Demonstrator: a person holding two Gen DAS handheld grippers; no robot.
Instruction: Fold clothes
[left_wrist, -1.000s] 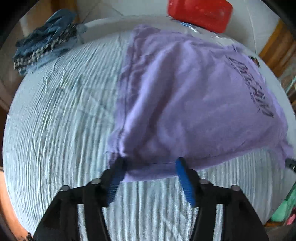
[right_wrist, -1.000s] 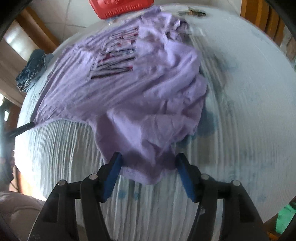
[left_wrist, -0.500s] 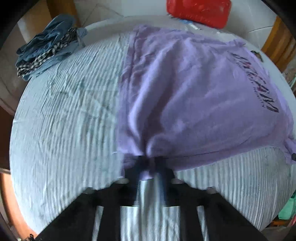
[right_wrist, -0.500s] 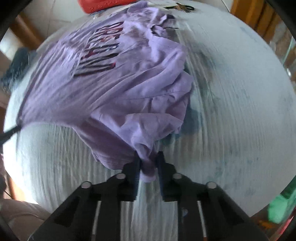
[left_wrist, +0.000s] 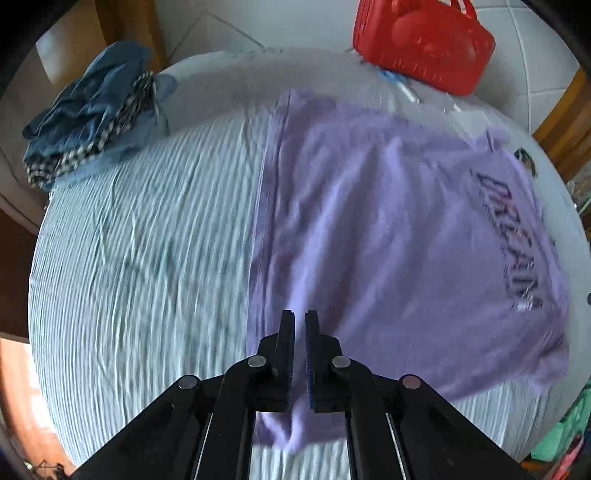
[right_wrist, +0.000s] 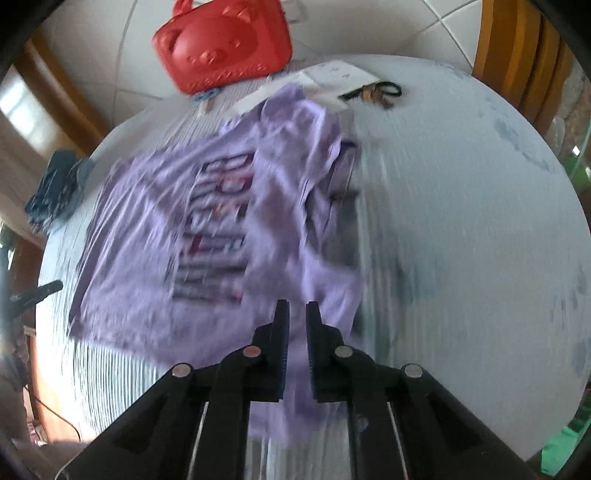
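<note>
Both grippers lifted since earlier; left gripper, right gripper fingers clamped on purple shirt; print "DREAM".

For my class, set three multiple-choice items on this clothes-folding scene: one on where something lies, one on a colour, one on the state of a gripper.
1. Where is the red bag?
A. beyond the far edge of the bed
B. on top of the shirt
C. between the gripper fingers

2. What colour is the T-shirt?
A. green
B. lilac
C. white

3. How is the left gripper?
A. wide open above bare sheet
B. shut on the shirt's edge
C. shut on the blue clothes

Answers: 1 A, it sits past the striped sheet. 2 B, the spread cloth is pale purple. 3 B, purple cloth hangs between its closed fingers.
</note>
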